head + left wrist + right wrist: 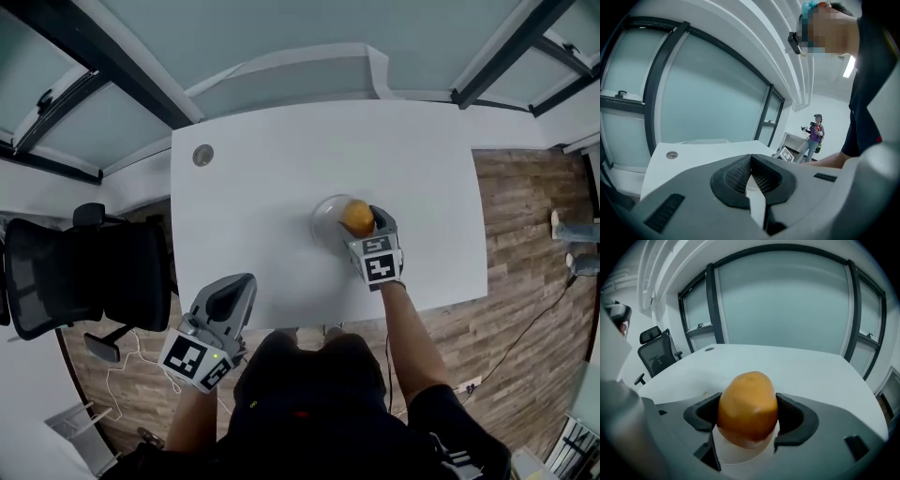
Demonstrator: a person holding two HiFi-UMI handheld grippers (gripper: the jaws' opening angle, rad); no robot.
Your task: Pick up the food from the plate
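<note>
An orange, rounded piece of food (357,217) sits on a clear glass plate (326,221) at the right of the white table (272,206). My right gripper (373,217) reaches in from the plate's near right side. In the right gripper view the food (747,406) fills the gap between the wide-spread jaws of the right gripper (749,420), close to both dark pads (701,411), with the plate pale beneath it. My left gripper (236,284) hangs off the table's front edge at the lower left; in its own view the left gripper (751,164) is shut on nothing.
A black office chair (84,272) stands left of the table. A round cable grommet (202,155) sits in the table's far left corner. Someone's feet (574,246) show on the wood floor at the right. Another person (813,136) stands far off.
</note>
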